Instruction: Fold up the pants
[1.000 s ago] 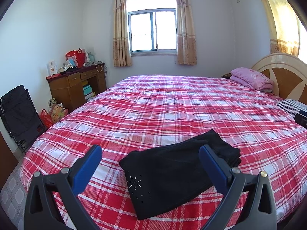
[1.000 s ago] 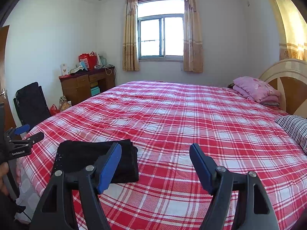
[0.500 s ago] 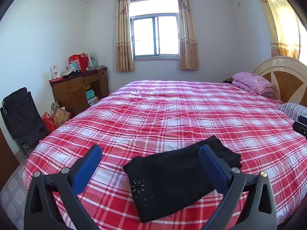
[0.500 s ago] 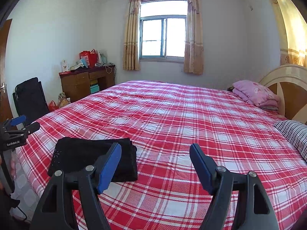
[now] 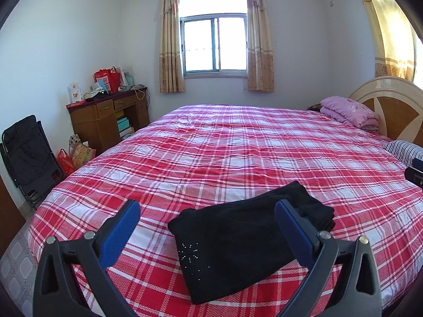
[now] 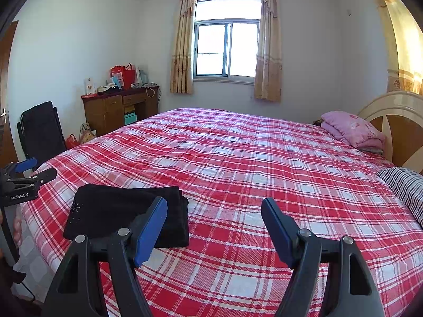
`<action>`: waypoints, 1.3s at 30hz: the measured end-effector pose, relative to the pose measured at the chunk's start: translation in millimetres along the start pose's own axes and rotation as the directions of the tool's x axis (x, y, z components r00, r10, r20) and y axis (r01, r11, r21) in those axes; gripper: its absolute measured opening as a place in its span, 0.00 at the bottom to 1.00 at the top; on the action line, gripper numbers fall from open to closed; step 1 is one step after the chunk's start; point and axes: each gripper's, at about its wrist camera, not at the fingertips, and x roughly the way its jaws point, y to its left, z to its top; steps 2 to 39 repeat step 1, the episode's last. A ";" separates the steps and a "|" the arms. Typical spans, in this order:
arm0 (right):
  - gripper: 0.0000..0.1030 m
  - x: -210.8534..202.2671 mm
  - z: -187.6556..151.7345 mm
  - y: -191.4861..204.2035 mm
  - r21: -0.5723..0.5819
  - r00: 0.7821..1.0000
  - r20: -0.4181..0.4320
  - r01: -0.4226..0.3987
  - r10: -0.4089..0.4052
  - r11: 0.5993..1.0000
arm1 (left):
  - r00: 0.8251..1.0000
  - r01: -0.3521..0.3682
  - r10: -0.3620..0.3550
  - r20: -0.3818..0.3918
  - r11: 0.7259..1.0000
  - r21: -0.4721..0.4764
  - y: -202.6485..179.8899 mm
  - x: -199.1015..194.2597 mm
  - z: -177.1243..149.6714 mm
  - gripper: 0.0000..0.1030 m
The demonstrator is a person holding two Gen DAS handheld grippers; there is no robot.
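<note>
Lying folded near the plaid bed's (image 5: 238,145) front edge, the black pants (image 5: 238,240) are looking finished.
Left gripper (image 5: 206,227) and right gripper (image 6: 214,227) are hovering spread and empty; withdrawing straight back is likely keeping layers square.

Both wrist cameras sit low at the near edge of the bed (image 5: 238,153), looking forward along their own blue fingers toward the window (image 5: 215,43). The left view has the folded black pants (image 5: 246,240) close ahead between its fingers — the right view, set further right, shows them ahead-left (image 6: 127,214).
</note>
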 end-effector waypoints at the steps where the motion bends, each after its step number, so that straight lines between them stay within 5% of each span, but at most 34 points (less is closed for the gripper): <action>1: 0.73 -0.4 0.2 -0.3 0.001 1.000 0.002 0.001 -0.001 1.000 | 1.000 0.003 -0.003 0.001 1.000 0.002 -0.6 0.1 0.0 1.00; 39: 0.73 -0.4 0.2 -0.3 0.001 1.000 0.002 0.001 -0.001 1.000 | 1.000 0.003 -0.003 0.001 1.000 0.002 -0.6 0.1 0.0 1.00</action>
